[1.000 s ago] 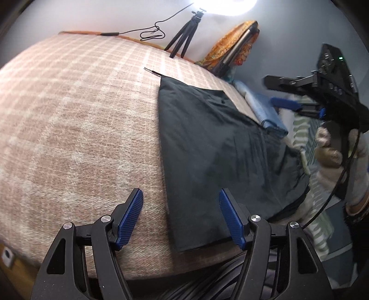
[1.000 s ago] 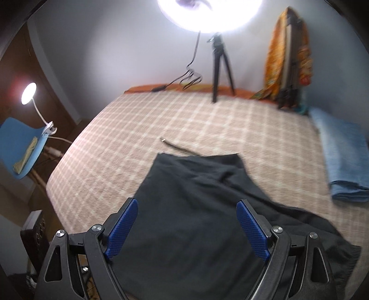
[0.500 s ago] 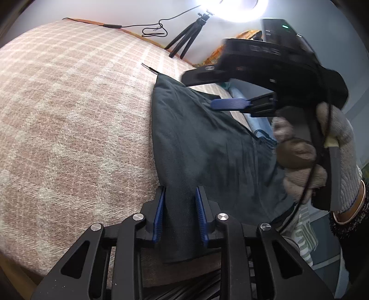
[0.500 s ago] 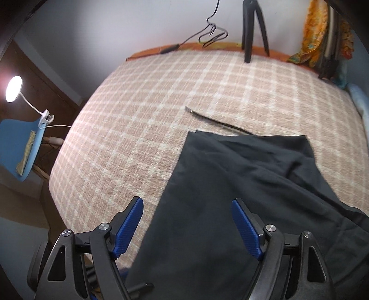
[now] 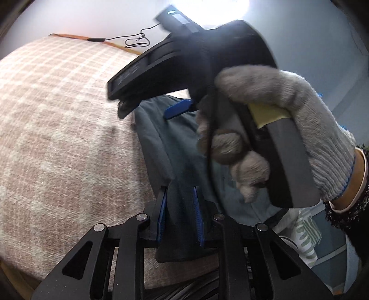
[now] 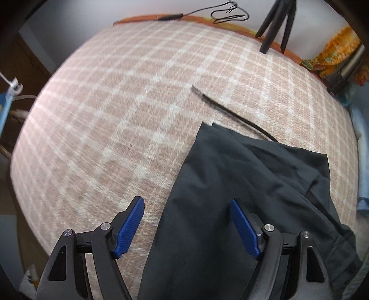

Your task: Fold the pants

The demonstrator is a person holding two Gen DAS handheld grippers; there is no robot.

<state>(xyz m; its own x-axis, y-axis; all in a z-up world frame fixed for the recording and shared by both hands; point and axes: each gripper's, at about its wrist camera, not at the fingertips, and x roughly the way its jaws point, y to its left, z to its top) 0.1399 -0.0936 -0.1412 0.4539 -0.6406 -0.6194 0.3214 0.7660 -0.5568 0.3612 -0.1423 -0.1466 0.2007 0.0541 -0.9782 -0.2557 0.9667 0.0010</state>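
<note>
Dark pants lie on a pink checked bed, one leg stretched toward the far side. My left gripper is shut on the near edge of the pants at the bed's front. My right gripper is open and hovers above the left edge of the pants without touching them. In the left wrist view the right gripper and the gloved hand holding it fill the middle and hide much of the pants.
A black cord lies on the bed just beyond the pants. A tripod and cable stand at the far edge. Folded blue cloth lies at the right. An orange cloth hangs at the far right.
My left gripper closed on the near edge of the pants and lifted it a little. My right gripper moved forward and left over the pants, staying open.
</note>
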